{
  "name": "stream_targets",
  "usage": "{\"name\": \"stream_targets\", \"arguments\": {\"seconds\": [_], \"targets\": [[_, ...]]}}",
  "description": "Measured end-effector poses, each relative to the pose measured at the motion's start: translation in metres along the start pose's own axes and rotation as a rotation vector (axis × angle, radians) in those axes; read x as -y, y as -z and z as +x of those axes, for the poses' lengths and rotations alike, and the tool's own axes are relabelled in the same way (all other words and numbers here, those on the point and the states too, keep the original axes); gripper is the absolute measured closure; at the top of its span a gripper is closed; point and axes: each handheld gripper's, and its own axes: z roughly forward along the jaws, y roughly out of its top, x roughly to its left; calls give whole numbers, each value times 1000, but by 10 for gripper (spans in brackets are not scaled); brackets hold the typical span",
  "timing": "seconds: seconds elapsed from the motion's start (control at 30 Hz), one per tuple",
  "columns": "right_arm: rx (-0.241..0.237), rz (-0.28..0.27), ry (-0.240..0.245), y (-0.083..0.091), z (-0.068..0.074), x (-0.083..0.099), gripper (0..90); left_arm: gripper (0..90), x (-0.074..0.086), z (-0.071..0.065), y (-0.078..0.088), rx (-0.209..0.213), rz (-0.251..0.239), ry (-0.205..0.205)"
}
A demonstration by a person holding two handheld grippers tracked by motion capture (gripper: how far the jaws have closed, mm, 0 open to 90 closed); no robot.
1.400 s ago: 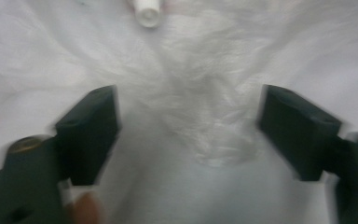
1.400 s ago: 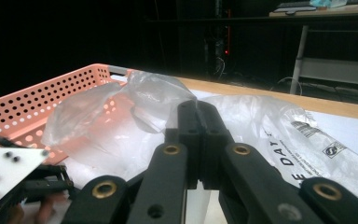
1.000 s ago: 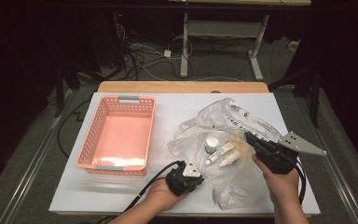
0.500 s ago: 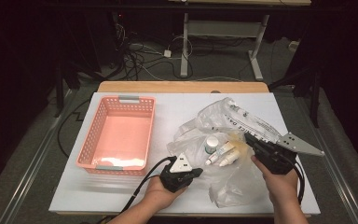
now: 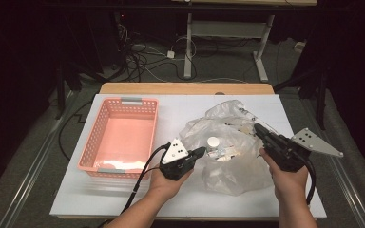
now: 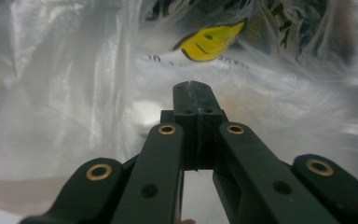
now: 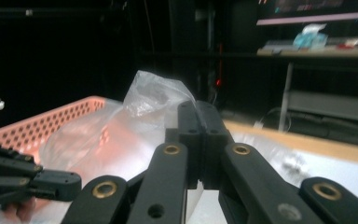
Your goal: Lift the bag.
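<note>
A crumpled clear plastic bag [image 5: 228, 173] lies on the white table, with a white-capped bottle [image 5: 213, 142] and other small items inside. My left gripper [image 5: 200, 152] is shut, its tips at the bag's left side. In the left gripper view the closed jaws [image 6: 193, 91] face the film [image 6: 65, 93], and a yellow smiley print [image 6: 212, 39] shows on the plastic beyond them. My right gripper [image 5: 258, 128] is shut on the bag's upper right edge. In the right gripper view a peak of film [image 7: 154, 95] rises beside its tips [image 7: 198, 109].
A pink mesh basket [image 5: 91, 142] with nothing in it stands left of the bag; its wall [image 7: 51, 121] shows in the right gripper view, with the left gripper [image 7: 72, 184] low at the left. Cables, table legs and a dark room lie beyond the table's far edge.
My left hand has risen from near the table's front and moved its shut gripper up to the bag's left side. The right gripper and the bag have stayed put.
</note>
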Motion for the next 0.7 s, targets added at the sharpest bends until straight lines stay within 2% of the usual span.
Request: {"name": "stream_targets", "arguments": {"seconds": [0.07,0.17,0.27,0.43,0.6,0.7], "targets": [[9,-21,17,-2,0,-7,900,891,-6,0,-2,-4,-29,4],[19,-43,16,-8,-3,-18,900,891,-13,3,-2,-9,-62,18],[20,-69,23,-13,-4,-30,900,891,-25,7,2,-28,-86,-1],[38,-127,41,-18,-1,-54,900,891,-51,12,13,-55,-161,-23],[45,-178,52,-22,2,-73,900,891,-82,13,23,-74,-241,-50],[48,-197,62,-23,3,-83,900,891,-103,11,26,-79,-277,-83]]}}
